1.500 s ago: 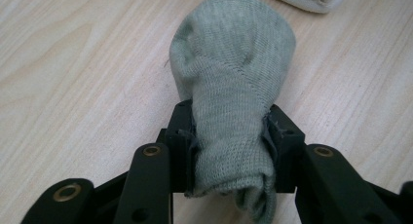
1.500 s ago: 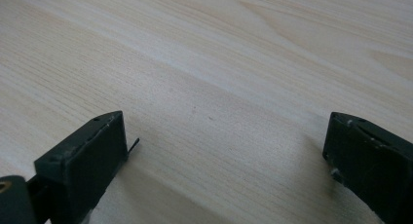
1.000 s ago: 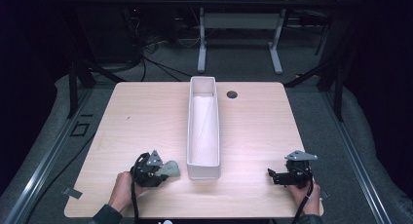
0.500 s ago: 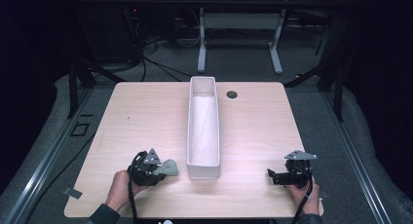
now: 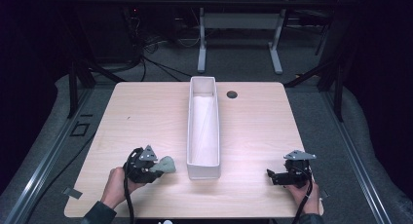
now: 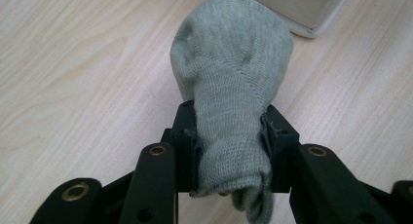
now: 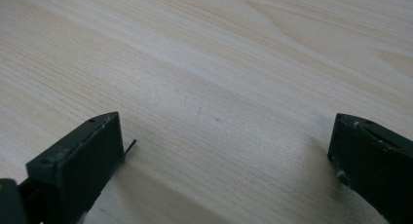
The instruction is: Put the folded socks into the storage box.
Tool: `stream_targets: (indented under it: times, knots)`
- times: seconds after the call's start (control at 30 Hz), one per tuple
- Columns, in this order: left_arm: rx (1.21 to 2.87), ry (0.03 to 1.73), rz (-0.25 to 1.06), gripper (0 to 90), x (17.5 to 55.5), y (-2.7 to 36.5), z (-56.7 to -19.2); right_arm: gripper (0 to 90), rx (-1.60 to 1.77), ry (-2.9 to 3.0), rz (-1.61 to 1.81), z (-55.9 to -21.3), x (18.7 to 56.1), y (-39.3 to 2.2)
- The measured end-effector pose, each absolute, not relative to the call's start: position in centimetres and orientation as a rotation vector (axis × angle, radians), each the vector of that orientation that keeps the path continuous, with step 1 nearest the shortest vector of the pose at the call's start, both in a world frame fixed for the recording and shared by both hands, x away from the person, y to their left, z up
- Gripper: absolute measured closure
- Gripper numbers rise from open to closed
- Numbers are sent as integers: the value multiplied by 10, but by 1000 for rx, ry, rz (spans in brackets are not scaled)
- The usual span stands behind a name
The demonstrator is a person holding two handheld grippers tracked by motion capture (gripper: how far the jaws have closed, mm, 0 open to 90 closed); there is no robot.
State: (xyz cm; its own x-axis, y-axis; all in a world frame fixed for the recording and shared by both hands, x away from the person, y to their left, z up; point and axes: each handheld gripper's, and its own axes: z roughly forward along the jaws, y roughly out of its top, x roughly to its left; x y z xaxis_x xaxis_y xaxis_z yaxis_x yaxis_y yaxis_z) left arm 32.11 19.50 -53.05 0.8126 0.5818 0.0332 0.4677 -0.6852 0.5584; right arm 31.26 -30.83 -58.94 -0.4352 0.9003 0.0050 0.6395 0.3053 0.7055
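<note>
Left gripper (image 6: 229,136): jaws clenched on a grey-green knit sock (image 6: 234,83), pads biting the bunched middle/cuff end, rounded toe end sticking out past the tips. In the high view we see the same gripper (image 5: 146,166) w/ the sock (image 5: 164,164) poking out toward the white bin (image 5: 203,173), just left of the bin's near end, gap between them. Can't tell if the sock is brushing the table (image 5: 146,117) or hanging just above it.

Right gripper (image 7: 224,151): jaws released, wide apart, nothing between them, bare wood underneath. High view puts it (image 5: 280,177) right of the bin's near end, well apart from the bin.

Handling, our read: sock is soft, light, floppy, zero stiffness, so the free end will droop and swing. Knit is grippy, slip risk low, not fragile. Current hold on the gathered fabric looks solid, both pads well covered. Best grab pt is where it's bunched thick like now; a pinch on a single layer at the toe would let it stretch and trail.

Likely next: lift and carry over the bin's near wall, drop inside. Need clearance so the dangling toe doesn't snag the rim. Bin interior looks vacant from above, long and narrow.
</note>
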Motion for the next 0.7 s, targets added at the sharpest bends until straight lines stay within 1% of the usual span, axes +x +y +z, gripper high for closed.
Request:
stream_targets:
  times: [0.7]
  knots:
    - [2443,762,298,654,323,200,-502,0,1396,2164,896,-589,314,-306]
